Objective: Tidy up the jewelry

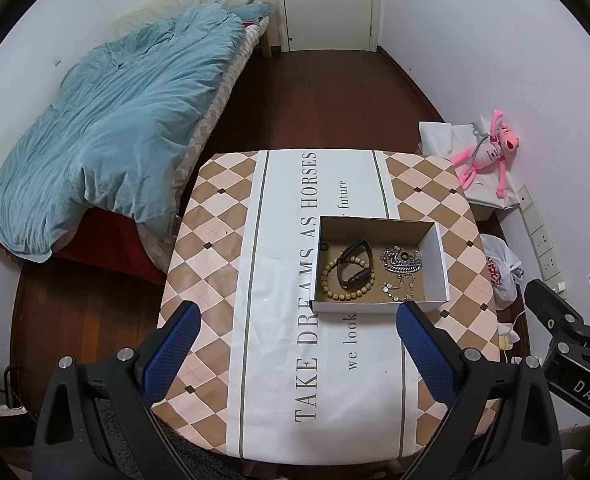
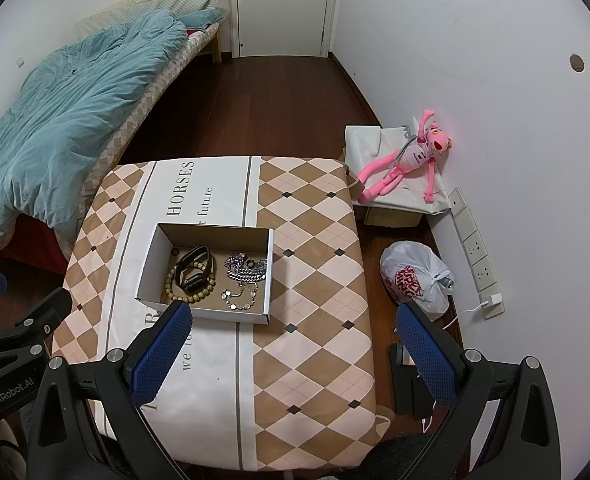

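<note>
i hold the left gripper (image 1: 295, 344) and right gripper (image 2: 291, 344) spread wide and empty above the tabletop's (image 1: 279, 380) near edge; jewelry (watch (image 2: 191, 270), bead bracelet (image 2: 205, 292), silver chains (image 2: 247, 272)) lies in the box (image 2: 147, 272) mid-table, so sorting looks unstarted or finished, any next move being a descent into it.

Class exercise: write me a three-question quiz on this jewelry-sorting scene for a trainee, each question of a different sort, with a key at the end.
1. True or false: the black watch lies on the tablecloth outside the box.
2. Multiple choice: Which piece does the watch lie across? A) the silver chain B) the bead bracelet C) a ring
3. Fill in: the jaws of the left gripper and the right gripper are both ____.

Key: 1 false, it lies inside the box. 2 B. 3 open, holding nothing.
</note>
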### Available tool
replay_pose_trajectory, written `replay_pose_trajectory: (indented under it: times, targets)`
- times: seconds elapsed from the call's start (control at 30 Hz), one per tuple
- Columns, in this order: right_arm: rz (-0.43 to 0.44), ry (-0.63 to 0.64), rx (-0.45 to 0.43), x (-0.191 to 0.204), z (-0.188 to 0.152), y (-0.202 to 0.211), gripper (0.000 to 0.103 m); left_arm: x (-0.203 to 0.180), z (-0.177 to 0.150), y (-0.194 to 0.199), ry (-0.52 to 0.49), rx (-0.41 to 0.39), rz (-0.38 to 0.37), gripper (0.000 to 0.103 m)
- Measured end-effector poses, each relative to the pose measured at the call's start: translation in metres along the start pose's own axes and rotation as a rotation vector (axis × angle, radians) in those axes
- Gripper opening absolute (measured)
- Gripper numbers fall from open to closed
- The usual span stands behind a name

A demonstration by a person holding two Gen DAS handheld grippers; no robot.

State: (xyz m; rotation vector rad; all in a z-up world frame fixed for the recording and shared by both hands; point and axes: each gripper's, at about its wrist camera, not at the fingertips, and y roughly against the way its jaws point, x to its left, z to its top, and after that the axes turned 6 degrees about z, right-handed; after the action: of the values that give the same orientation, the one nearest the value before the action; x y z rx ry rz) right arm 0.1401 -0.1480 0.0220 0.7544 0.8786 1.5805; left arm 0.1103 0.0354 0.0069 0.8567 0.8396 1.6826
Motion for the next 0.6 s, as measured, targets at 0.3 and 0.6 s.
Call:
replay_pose_trajectory:
  times: [0.3,0.6]
  targets:
    - [0.002,0.000,0.001,0.0008,0.0004,-0.0002,0.103,0.0002,-0.0002,-0.0008,0.001,0.001,-0.002,0.100]
    - [0.001,-0.001,0.000,-0.0001,0.0014,-0.0002,0.103,0.0000,-0.0001,-0.0003,0.003,-0.003,0.000,0.100]
